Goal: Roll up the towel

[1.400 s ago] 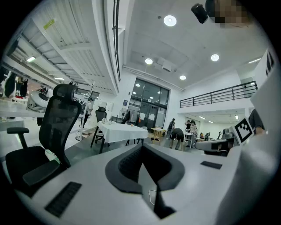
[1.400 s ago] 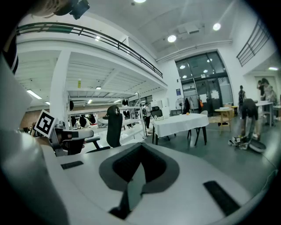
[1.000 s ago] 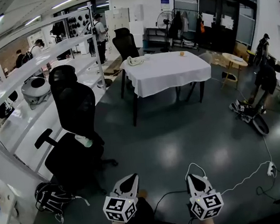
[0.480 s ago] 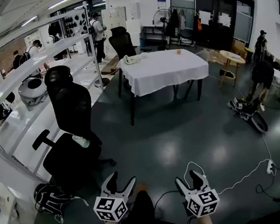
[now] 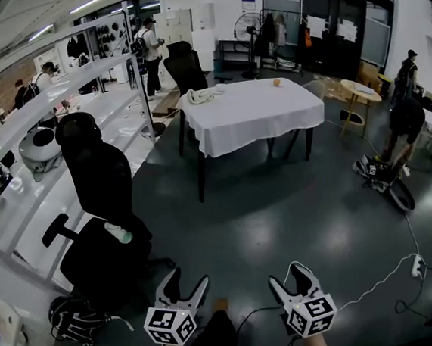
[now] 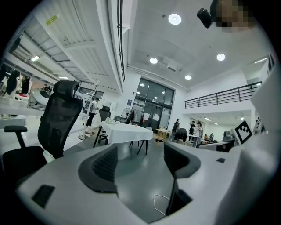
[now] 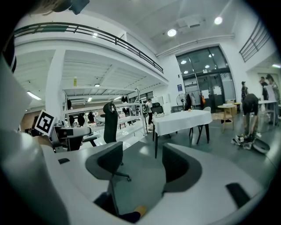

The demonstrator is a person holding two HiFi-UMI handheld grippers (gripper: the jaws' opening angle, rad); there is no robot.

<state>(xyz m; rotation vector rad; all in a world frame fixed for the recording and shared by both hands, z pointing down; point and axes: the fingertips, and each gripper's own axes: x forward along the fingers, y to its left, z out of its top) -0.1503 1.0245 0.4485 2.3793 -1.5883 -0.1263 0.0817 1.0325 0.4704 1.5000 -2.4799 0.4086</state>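
The floor (image 5: 282, 223) is smooth, dark grey and glossy, throwing back the ceiling lights. A white cloth (image 5: 256, 119) with a matt, soft drape covers the desk (image 5: 200, 177), whose dark legs may be metal. The towel (image 5: 199, 95) is pale, crumpled fabric. The chair (image 5: 99, 180) is matt black. The left claw (image 5: 188, 276) and right claw (image 5: 288, 274) are smooth, matt grey plastic, and the left one's darker pads (image 6: 104, 163) are finely ribbed.

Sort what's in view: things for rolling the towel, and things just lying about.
For the job: towel, table under it, left gripper and right gripper, jaws just opened and empty.
Lying about: office chair, backpack, fan.
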